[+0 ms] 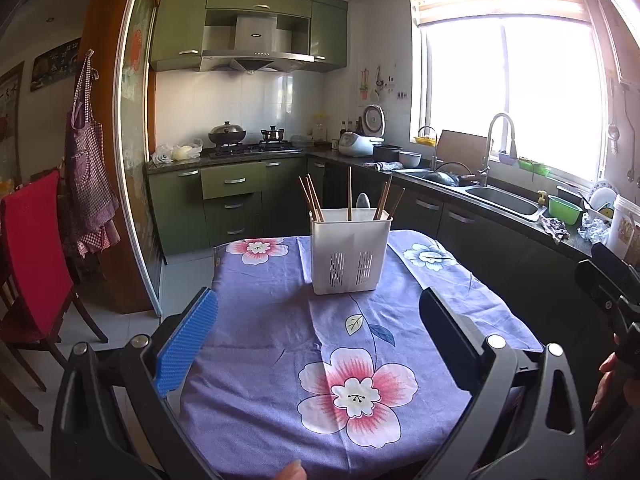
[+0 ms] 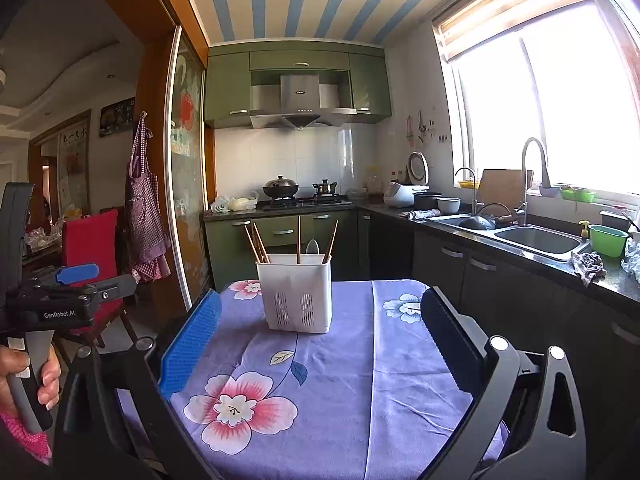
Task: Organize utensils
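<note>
At twelve o'clock on the counter [image 1: 256,320], the caddy [image 1: 351,254] could topple if either wide, empty hand-held gripper [image 1: 318,326] [image 2: 320,340] clips its chopsticks [image 1: 313,198].

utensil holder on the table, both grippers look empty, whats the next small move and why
Probably none beyond drawing back: the chopsticks and spoon already stand in the white utensil holder, nothing loose shows on the floral tablecloth, and the left gripper and right gripper are open and empty.
</note>
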